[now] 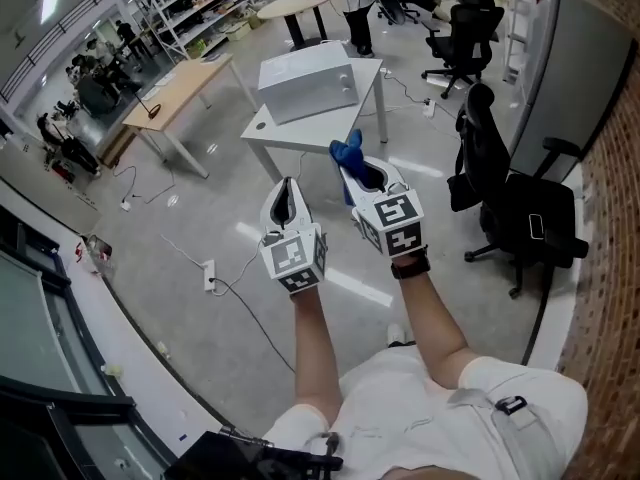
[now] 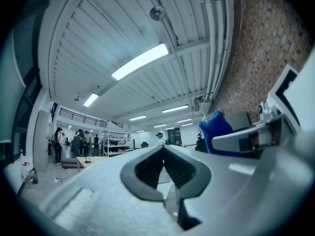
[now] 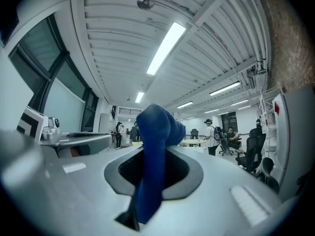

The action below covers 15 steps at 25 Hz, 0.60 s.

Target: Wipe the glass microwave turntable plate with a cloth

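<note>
Head view: both claws are held out over the floor in the centre of the frame, side by side and apart.

Left claw: in the left gripper view its jaws stand together, pad against pad, with nothing between them.

Right claw: in the right gripper view the jaws are clamped on the blue cloth. The cloth runs down between the pads, and its bunched end stands up above the jaw tips. In the head view the cloth shows at the tip of this claw, overlapping the near edge of the desk. In the left gripper view the same cloth appears at centre right.

The white desk lies beyond the claws, in the upper centre of the head view. A white microwave sits on it. A black office chair stands at the right of the frame.
</note>
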Tool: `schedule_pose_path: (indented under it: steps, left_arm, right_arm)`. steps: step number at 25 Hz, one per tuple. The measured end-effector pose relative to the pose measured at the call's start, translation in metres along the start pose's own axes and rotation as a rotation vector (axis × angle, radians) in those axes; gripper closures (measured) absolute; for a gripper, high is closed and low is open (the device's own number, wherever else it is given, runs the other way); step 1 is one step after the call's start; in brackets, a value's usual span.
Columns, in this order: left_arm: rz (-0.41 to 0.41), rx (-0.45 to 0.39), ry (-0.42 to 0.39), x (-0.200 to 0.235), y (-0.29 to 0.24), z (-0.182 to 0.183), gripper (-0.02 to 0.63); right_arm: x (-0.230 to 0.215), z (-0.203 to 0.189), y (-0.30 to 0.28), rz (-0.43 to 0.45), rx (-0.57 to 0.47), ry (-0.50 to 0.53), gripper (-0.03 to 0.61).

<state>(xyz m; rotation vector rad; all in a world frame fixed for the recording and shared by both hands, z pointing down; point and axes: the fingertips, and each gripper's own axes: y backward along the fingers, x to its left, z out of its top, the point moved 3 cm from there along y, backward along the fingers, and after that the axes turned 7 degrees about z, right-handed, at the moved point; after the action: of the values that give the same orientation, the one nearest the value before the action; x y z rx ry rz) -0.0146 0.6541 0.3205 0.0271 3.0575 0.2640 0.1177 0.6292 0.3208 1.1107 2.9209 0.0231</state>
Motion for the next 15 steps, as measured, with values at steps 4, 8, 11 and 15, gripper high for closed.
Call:
schedule_pose_path:
  steps: [4, 8, 11, 15]
  left_arm:
    - [-0.006, -0.001, -0.002, -0.012, -0.045, -0.005, 0.621]
    - [-0.003, 0.017, 0.009, -0.023, -0.072, -0.022, 0.62]
    - [0.004, 0.057, 0.0, -0.028, -0.088, -0.042, 0.62]
    - [0.022, 0.086, 0.006, -0.024, -0.111, -0.06, 0.615]
  right_arm:
    - [-0.045, -0.006, -0.022, -0.015, 0.012, -0.014, 0.509]
    - [-0.085, -0.027, -0.035, -0.033, 0.036, -0.04, 0.509]
    - [-0.105, -0.047, -0.043, -0.042, 0.075, -0.076, 0.509]
    - [-0.114, -0.069, -0.063, -0.014, 0.131, -0.083, 0.508]
